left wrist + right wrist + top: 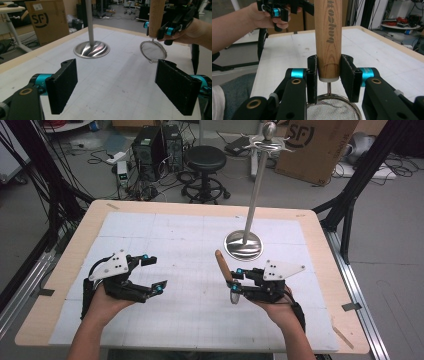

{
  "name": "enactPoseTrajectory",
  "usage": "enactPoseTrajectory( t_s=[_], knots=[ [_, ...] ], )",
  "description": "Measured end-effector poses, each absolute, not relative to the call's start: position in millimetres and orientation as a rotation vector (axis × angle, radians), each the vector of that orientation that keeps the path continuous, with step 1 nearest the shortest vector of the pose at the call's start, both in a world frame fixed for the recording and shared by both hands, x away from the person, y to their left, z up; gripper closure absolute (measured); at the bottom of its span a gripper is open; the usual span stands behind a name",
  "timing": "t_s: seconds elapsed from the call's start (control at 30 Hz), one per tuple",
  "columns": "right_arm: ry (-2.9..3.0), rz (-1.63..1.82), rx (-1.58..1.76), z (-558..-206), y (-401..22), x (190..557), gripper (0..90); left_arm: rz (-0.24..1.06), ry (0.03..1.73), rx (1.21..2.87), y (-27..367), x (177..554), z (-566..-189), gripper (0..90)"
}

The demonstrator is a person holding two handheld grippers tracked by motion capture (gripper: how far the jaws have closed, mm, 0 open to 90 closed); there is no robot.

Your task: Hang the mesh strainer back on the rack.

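On the right half of the table (pixel 60 285), a pale wood top with a white gridded mat, the right gripper (pixel 234 281) has its fingers (pixel 348 77) clenched on the small round wire-mesh strainer with a light wooden handle (pixel 223 265). Grip sits at the lower end of the handle, just above the white collar; handle stands near upright, tilted a bit, mesh bowl hanging below the fingers. High view: strainer bowl close over the mat, whether it touches cannot be told. Left gripper view: same strainer (pixel 153 51) seen across the table, handle clamped by the right gripper (pixel 160 30), mesh ring below it over the mat. Right gripper view: handle (pixel 328 37) rises between both black pads, dark lettering printed along it, mesh bowl at the bottom edge.

Left gripper (pixel 154 274) held over the left half of the mat, well apart from the strainer, fingers (pixel 62 85) released, wide gap, nothing between them. It also shows at top left of the right gripper view (pixel 277 15), gripped by a hand.

Tall polished metal stand with a round base, thin pole and hooked top (pixel 244 245) on the mat beyond the right gripper, near the strainer, not touching. Base (pixel 92 49) reflects light in the left gripper view.
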State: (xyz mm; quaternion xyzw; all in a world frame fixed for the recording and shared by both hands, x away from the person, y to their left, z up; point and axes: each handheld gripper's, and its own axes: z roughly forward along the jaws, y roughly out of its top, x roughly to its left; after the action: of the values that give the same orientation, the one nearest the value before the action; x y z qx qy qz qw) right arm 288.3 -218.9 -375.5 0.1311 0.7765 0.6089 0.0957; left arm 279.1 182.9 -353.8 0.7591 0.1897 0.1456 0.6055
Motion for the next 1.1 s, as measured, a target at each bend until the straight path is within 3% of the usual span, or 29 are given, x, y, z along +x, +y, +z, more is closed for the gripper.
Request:
enactPoseTrajectory(
  t_s=[1.1],
  knots=[
    [2.334,1.872,0.270,-353,-178,296,68.0,0.210,0.287,1.697,114,288,-310,21.6]
  ],
)
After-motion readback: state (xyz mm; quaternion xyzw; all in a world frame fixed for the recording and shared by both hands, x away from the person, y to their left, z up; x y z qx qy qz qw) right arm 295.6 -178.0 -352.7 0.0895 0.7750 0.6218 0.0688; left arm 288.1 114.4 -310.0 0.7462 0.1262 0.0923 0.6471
